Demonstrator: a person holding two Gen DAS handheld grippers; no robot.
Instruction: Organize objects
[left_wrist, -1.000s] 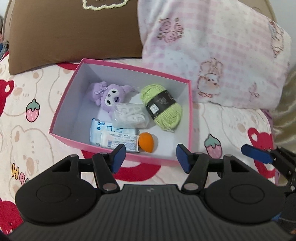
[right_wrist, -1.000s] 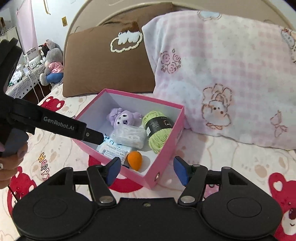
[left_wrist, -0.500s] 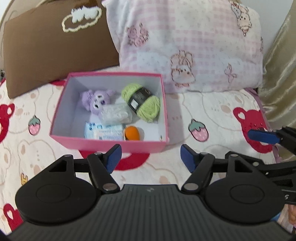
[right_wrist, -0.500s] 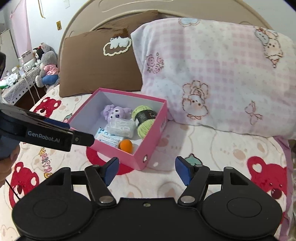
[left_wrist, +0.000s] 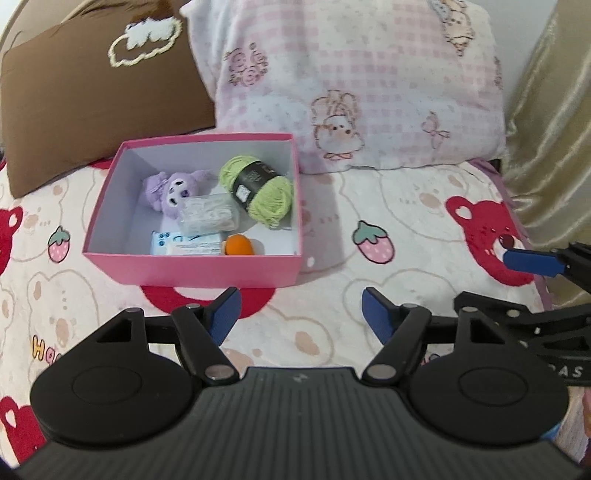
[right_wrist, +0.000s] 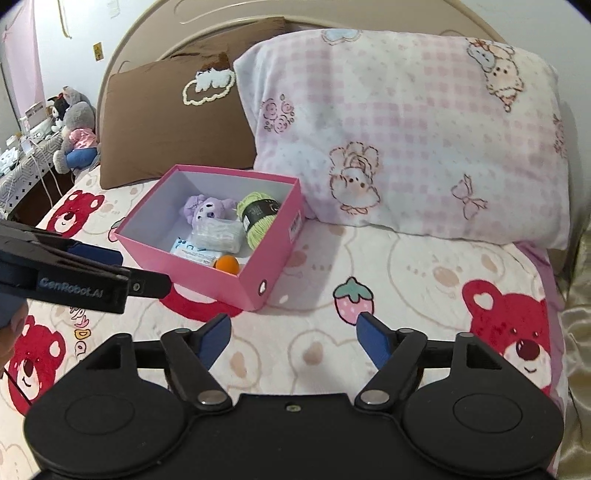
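Observation:
A pink box (left_wrist: 192, 271) (right_wrist: 207, 275) sits on the bedspread in front of the pillows. Inside it lie a purple plush toy (left_wrist: 171, 188) (right_wrist: 205, 208), a green yarn ball (left_wrist: 258, 188) (right_wrist: 256, 218), a clear packet (left_wrist: 207, 216) (right_wrist: 218, 234), a blue-and-white tissue pack (left_wrist: 184, 245) (right_wrist: 192, 251) and an orange ball (left_wrist: 239, 245) (right_wrist: 226, 264). My left gripper (left_wrist: 301, 317) hovers over the bedspread just in front of the box, its jaws opening with nothing between them. My right gripper (right_wrist: 293, 334) hangs further right of the box, its jaws also opening and empty.
A brown pillow (left_wrist: 92, 85) and a pink checked pillow (left_wrist: 369, 81) lean on the headboard behind the box. A gold curtain (left_wrist: 554, 129) hangs at the right edge of the bed. Stuffed toys (right_wrist: 74, 129) and a cluttered table stand beyond the bed's left side.
Both grippers have drawn back from the pink box, which now looks smaller and farther off, and both pairs of jaws have spread wider. The box's contents have not moved.

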